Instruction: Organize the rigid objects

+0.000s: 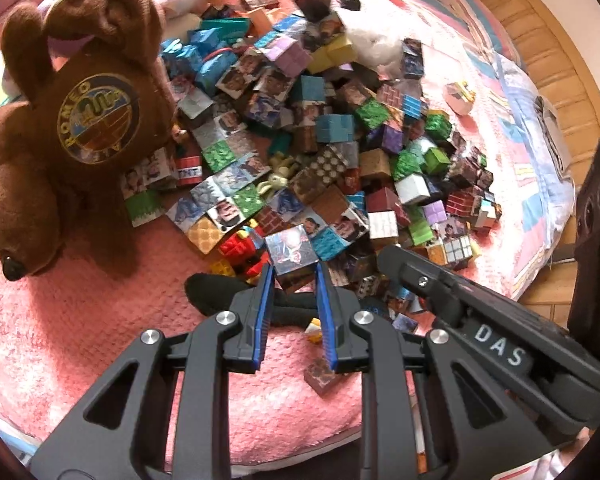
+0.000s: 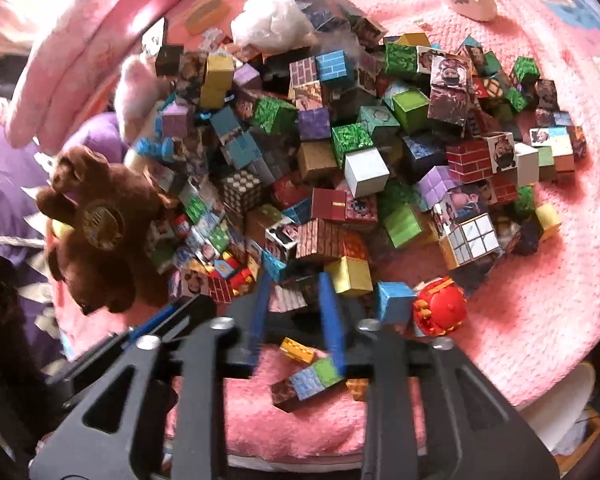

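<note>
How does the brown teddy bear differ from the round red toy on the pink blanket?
The brown teddy bear is soft plush; the round red toy looks hard and glossy. The bear is far bigger. The bear lies at the pile's left edge, the red toy at its near right edge. Both rest on the pink blanket.

I see the left gripper [image 1: 295,274] low and level, blue-padded fingers [image 1: 265,288] clamped on a picture cube [image 1: 290,254]. Right gripper [image 2: 293,280] reaches in from the right, tilted down, jaws parted with nothing pinched between them, slightly motion-blurred.
</note>
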Available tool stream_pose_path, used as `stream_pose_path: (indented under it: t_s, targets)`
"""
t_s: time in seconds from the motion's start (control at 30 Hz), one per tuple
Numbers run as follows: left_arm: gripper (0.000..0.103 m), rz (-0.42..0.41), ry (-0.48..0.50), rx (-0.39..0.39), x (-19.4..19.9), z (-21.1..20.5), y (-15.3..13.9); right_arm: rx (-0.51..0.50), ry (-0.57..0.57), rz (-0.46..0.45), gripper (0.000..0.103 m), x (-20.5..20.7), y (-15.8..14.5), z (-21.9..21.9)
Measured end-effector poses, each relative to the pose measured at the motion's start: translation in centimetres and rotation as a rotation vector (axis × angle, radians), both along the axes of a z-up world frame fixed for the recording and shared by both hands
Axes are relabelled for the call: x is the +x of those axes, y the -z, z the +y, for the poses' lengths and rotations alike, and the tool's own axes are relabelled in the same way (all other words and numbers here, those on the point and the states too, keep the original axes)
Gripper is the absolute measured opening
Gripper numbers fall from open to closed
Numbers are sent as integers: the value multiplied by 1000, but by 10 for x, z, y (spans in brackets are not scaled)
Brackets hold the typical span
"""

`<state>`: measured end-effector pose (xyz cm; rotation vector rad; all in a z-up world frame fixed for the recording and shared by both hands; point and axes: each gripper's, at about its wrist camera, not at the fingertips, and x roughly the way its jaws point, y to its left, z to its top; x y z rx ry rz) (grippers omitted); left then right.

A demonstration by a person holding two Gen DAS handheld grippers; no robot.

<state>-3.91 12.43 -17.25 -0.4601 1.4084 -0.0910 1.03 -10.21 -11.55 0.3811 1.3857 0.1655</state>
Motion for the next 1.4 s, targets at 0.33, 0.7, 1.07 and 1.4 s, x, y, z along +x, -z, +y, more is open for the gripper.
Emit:
stream_pose_path:
  t_s: [0.33, 0.7, 1.07, 1.4]
  targets:
    - [21, 1, 25, -5, 0, -6, 3, -106, 46, -24, 68, -3, -2, -12]
    - [21, 26, -18, -8, 0, 4, 11, -248, -58, -15, 41, 8, 13, 7]
    - [21, 19, -17, -6, 3, 3, 12, -266, -127, 11, 38, 17, 34, 21]
    - [21, 13, -20, -8, 2, 5, 10, -169, -85, 13, 21, 19, 38, 15]
